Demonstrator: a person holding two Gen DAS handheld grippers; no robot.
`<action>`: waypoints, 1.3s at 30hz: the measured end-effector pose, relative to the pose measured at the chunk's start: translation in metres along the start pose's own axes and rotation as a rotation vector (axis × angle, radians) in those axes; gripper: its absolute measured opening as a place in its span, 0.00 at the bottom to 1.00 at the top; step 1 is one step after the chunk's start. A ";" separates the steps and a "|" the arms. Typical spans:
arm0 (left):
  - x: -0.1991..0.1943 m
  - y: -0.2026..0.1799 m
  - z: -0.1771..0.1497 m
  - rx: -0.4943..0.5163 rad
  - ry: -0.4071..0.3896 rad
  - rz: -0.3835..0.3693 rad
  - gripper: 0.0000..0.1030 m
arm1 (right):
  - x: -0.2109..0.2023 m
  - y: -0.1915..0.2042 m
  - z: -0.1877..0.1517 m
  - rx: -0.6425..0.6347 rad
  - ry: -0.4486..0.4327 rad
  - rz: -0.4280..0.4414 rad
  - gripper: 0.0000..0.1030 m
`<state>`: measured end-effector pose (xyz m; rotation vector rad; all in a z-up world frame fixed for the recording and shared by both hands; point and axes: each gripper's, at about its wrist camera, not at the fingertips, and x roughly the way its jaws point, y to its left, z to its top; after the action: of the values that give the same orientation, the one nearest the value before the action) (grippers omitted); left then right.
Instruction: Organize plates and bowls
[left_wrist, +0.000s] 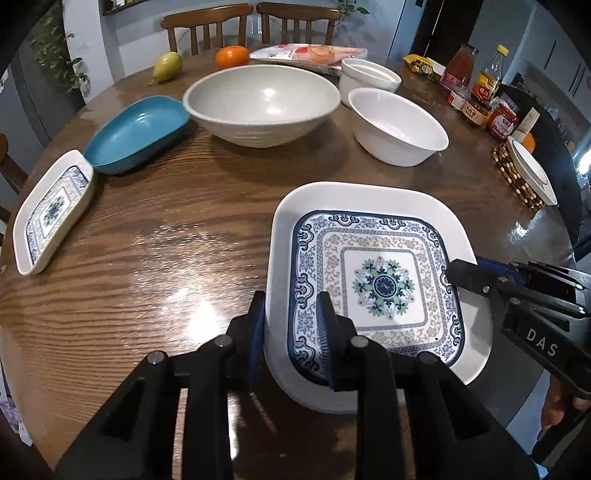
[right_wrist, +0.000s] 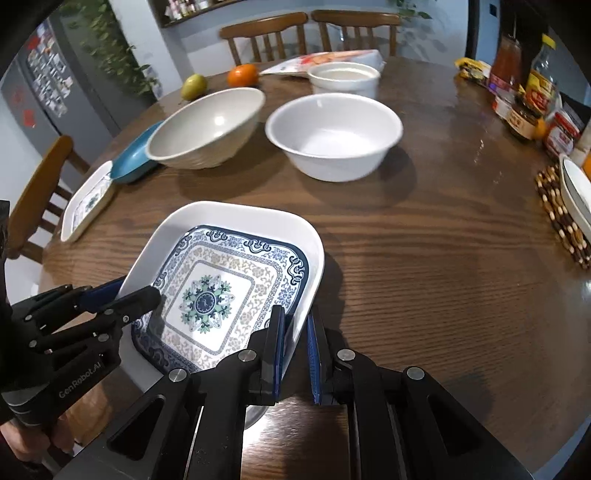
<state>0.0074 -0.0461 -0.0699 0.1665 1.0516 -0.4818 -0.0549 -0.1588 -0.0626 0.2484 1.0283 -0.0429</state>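
A square white plate with a blue floral pattern (left_wrist: 380, 284) lies near the table's front edge; it also shows in the right wrist view (right_wrist: 221, 291). My left gripper (left_wrist: 291, 317) is shut on the patterned plate's left rim. My right gripper (right_wrist: 295, 325) straddles its right rim with the jaws slightly apart; it shows from the side in the left wrist view (left_wrist: 465, 275). A small patterned rectangular dish (left_wrist: 51, 210), a blue oval dish (left_wrist: 136, 133), a large grey bowl (left_wrist: 262, 103), a white bowl (left_wrist: 399, 125) and a white ramekin (left_wrist: 369, 77) stand further back.
An orange (left_wrist: 232, 56), a pear (left_wrist: 167, 65) and a food packet (left_wrist: 306, 53) lie at the table's far side. Sauce bottles and jars (left_wrist: 476, 92) stand at the right. A white dish (left_wrist: 532, 171) sits on a beaded trivet (left_wrist: 511, 177). Chairs stand behind.
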 end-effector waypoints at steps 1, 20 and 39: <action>0.002 -0.002 0.002 -0.003 0.003 0.002 0.22 | 0.002 -0.003 0.001 0.004 0.001 0.001 0.13; -0.050 0.071 -0.010 -0.246 -0.094 0.134 0.81 | -0.021 0.003 0.024 -0.051 -0.061 0.129 0.53; -0.099 0.149 -0.006 -0.365 -0.181 0.317 0.99 | -0.016 0.110 0.052 -0.238 -0.068 0.264 0.56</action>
<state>0.0311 0.1177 -0.0018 -0.0353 0.8976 -0.0138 -0.0028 -0.0654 -0.0032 0.1623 0.9163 0.3069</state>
